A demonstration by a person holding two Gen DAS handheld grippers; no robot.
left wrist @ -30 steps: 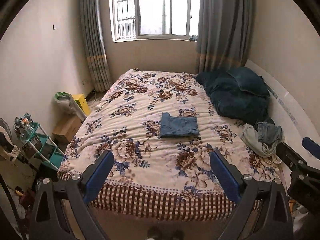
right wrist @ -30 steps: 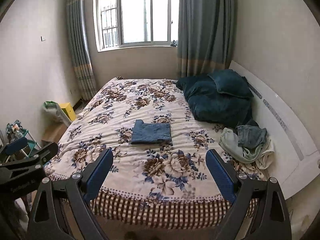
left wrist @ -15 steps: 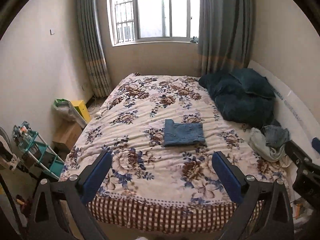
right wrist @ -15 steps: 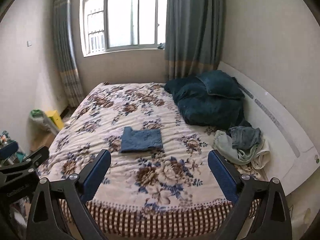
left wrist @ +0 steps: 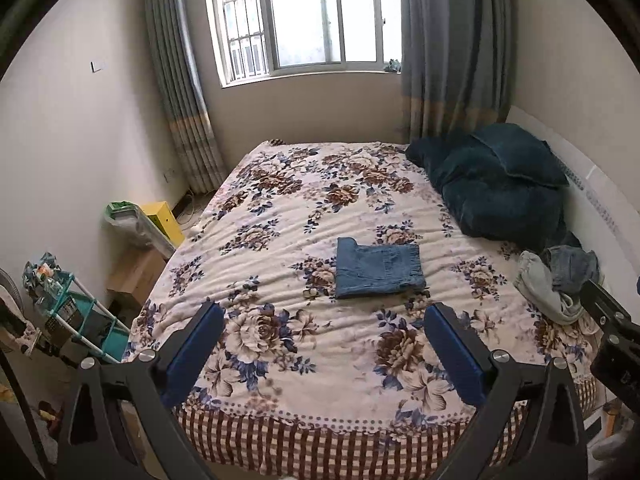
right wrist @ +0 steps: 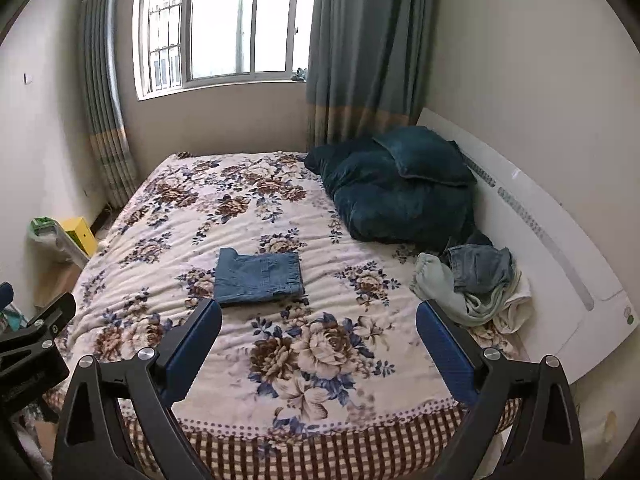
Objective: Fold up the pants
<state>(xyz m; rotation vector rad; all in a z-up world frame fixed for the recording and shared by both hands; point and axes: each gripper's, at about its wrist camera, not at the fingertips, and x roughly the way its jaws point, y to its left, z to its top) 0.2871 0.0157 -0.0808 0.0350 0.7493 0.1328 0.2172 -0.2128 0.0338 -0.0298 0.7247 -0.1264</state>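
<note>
Both of your claws have pulled back and up from the bed since a second ago, so the bed looks a bit farther off now, and the folded pants have not moved. Your left claw hangs above the foot of the bed with its blue fingers spread wide and nothing between them. Your right claw is the same: spread wide, with nothing in it, and it hangs over the foot of the bed too. You can see the folded pants lying flat near the middle of the flowery bed cover, well apart from both claws. They make a neat blue block. On the right side of the bed, a small pile of clothes sits near the white headboard. Just behind that pile is a dark blue blanket with a pillow on top. At the far end of the room there is a window with curtains on both sides.
</note>
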